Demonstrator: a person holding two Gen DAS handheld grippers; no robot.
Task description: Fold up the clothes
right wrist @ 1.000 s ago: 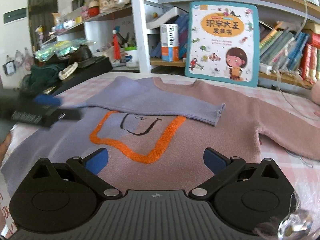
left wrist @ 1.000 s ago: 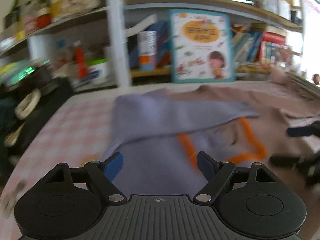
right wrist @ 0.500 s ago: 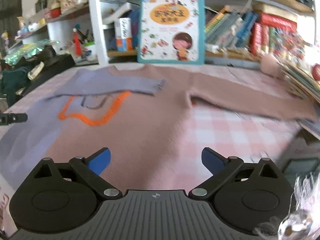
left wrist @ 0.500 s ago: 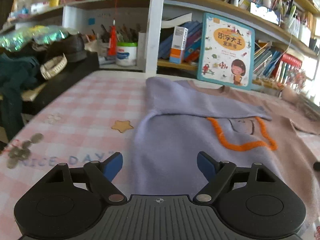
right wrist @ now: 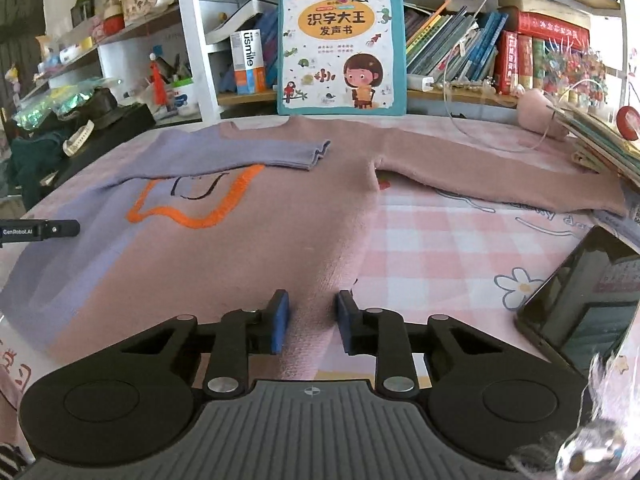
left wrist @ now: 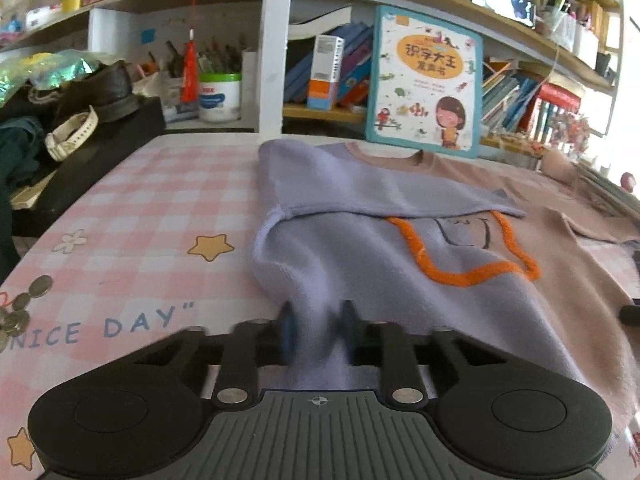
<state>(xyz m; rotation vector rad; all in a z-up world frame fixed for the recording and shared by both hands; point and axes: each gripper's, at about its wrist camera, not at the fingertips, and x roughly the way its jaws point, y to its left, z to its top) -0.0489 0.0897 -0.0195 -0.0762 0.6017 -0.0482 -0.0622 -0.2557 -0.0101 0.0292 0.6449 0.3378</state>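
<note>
Closing claws [left wrist: 316, 330] [right wrist: 310, 326] pinching sweater [right wrist: 248, 248] hem

A sweater [right wrist: 280, 216], lavender on one half and dusty pink on the other, bears an orange outline [right wrist: 192, 208] around thin black line marks. It lies on a tablecloth [left wrist: 132, 216] of pink and white checks with yellow stars and white flowers. Behind stands a teal-bordered white children's book [right wrist: 340, 46].
</note>
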